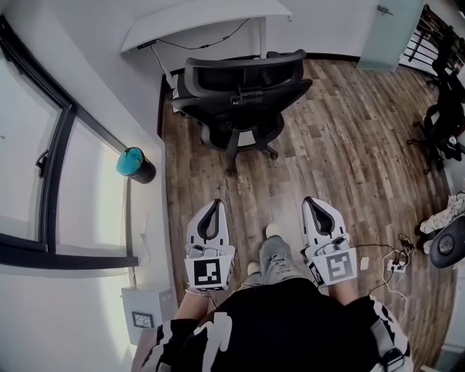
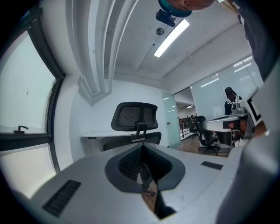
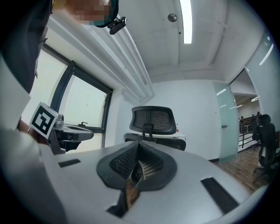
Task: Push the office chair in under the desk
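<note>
Nearest, the left tool (image 1: 212, 205) and the right tool (image 1: 311, 200) are held side by side above the wooden floor (image 1: 341, 160). Both point level ahead, each with its jaws clenched together on nothing. Both are well apart from the office chair (image 1: 240, 91), which stands farther on with its mesh backrest turned toward the person. Beyond it, the white counter (image 1: 207, 22) sits against the wall, near the window (image 1: 43, 167). The chair stands just in front of the counter's edge.
</note>
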Motion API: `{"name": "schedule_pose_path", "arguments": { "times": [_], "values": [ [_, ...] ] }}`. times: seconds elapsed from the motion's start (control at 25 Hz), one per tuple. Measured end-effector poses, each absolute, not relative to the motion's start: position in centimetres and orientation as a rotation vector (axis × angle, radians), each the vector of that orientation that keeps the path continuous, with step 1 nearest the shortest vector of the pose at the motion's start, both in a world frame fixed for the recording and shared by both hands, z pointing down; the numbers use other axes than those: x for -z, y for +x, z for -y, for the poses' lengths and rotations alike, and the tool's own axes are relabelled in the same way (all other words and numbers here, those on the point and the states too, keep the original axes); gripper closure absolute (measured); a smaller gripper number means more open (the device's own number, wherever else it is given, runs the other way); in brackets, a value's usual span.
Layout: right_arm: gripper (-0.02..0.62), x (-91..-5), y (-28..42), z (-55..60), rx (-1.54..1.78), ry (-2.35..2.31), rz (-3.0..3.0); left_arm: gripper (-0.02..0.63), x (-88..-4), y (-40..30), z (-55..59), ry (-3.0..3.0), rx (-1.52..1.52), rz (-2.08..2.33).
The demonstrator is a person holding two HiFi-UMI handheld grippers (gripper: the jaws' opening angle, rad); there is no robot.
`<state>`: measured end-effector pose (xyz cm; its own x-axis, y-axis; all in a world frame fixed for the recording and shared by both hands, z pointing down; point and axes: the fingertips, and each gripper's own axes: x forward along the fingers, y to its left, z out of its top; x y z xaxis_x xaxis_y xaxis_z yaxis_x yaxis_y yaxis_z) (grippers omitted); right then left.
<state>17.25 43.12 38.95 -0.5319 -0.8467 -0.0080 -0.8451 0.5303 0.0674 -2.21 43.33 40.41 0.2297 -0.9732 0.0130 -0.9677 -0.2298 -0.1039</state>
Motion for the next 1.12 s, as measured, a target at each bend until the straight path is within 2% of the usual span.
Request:
{"name": "schedule_pose_path", "arguments": {
  "times": [1.12],
  "values": [
    [0.586, -37.6, 16.7, -30.6, 0.135, 1.414, 2.821, 0.597, -38.9, -1.3, -32.0, -2.311, 0.117, -1.952]
  ]
}}
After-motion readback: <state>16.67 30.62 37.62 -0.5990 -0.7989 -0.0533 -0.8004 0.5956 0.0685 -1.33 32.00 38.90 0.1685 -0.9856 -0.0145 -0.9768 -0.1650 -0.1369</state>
